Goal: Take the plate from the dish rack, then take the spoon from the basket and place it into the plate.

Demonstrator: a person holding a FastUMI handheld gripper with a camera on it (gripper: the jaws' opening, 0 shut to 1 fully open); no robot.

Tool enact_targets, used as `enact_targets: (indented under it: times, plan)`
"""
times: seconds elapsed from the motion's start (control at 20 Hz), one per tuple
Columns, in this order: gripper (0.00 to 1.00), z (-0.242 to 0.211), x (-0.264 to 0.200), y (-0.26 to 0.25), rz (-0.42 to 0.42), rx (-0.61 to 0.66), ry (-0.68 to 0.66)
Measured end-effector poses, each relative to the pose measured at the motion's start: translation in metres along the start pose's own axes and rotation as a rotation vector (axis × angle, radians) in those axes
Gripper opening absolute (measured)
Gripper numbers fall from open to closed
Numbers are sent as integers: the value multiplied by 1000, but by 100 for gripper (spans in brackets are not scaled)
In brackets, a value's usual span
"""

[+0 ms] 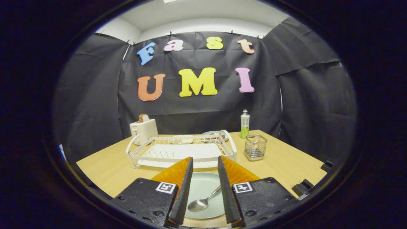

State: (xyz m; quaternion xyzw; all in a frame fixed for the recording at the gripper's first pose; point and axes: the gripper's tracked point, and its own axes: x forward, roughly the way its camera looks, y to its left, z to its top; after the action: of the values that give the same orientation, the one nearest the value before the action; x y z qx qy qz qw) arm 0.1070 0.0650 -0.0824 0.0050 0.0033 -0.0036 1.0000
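Black cloth walls close off the booth on three sides, and a light wooden surface (279, 159) is seen stretching out below them. At the near end of that surface a pale green plate (203, 194) is laid flat, and a metal spoon (203, 201) is found resting in it, its bowl toward the camera and its handle angled away toward the right finger. The claw (204, 165) is held above the plate with its jaws parted; nothing is gripped between them, and both the plate and the spoon are seen through the gap. The fingers (186, 187) are dark and ribbed on their inner faces, with orange translucent panels on the outer sides.

Just beyond the fingertips a white wire dish rack (181, 151) is set on its drip tray, with no dishes standing in its slots. Behind its far rim some small items are partly hidden and cannot be made out. To the right of the rack a small square wire basket (255, 147) is placed, apart from it. Farther back, near the cloth, a clear bottle (244, 124) with green contents is stood upright. At the far left corner a white toaster (143, 128) is positioned, with a slice of bread poking from its top.
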Motion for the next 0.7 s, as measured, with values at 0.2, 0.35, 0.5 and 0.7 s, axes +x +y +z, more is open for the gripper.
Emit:
enact_targets:
  times: [0.2, 0.35, 0.5, 0.7]
  plan:
    - [76, 16, -20, -7, -24, -52, -52]
    - [94, 21, -31, -8, -14, -34, -32]
    - [100, 34, -39, -21, -30, -23, -24]
    - [100, 60, -55, -28, -3, 32, -30]
